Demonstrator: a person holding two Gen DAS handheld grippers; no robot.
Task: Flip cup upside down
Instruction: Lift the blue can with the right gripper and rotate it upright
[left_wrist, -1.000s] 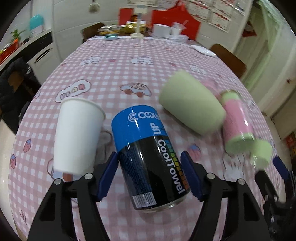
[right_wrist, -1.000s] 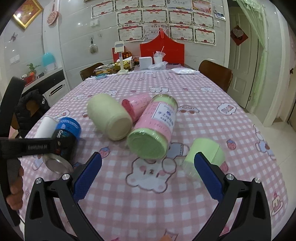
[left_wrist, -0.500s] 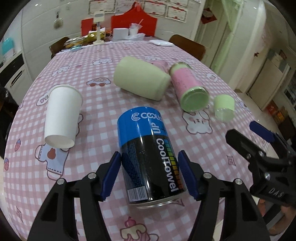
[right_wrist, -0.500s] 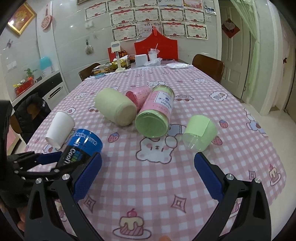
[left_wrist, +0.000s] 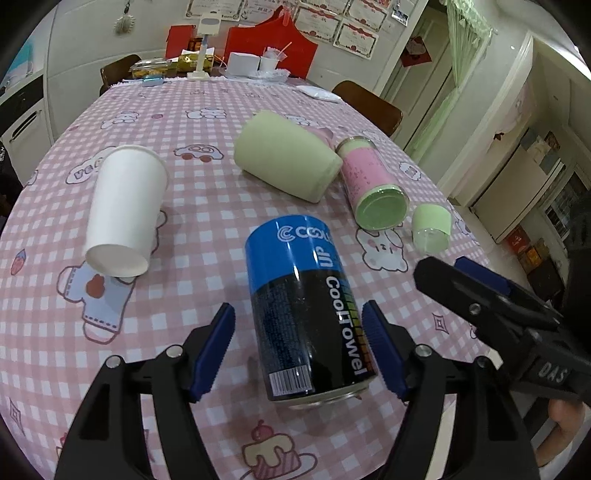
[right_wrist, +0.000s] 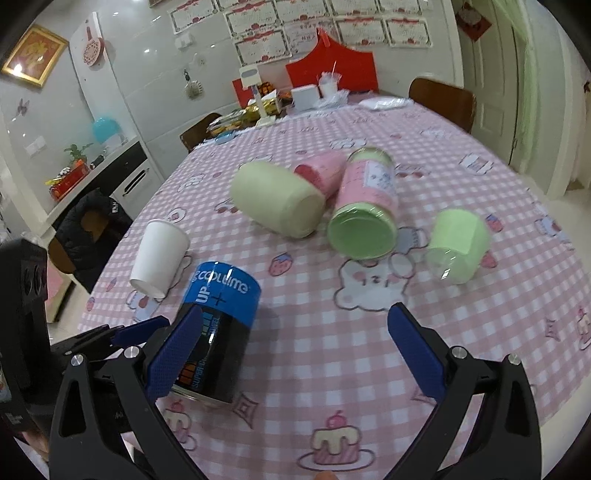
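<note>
At lower centre, our left gripper (left_wrist: 297, 347) has just spread its fingers off the blue can (left_wrist: 308, 314), now standing upside down on the table (left_wrist: 207, 206). Our right gripper (right_wrist: 295, 347) hangs wide open, empty, so the flip looks done.

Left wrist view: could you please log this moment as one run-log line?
left claw: open, straddling blue can | can: standing inverted | right claw: open, empty | white paper cup: inverted

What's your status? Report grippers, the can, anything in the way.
Left gripper open, pads astride the blue-and-black can, gaps both sides. Right gripper open, holding nothing. Can stands upside down on the tablecloth. White paper cup beside it, apart.
</note>
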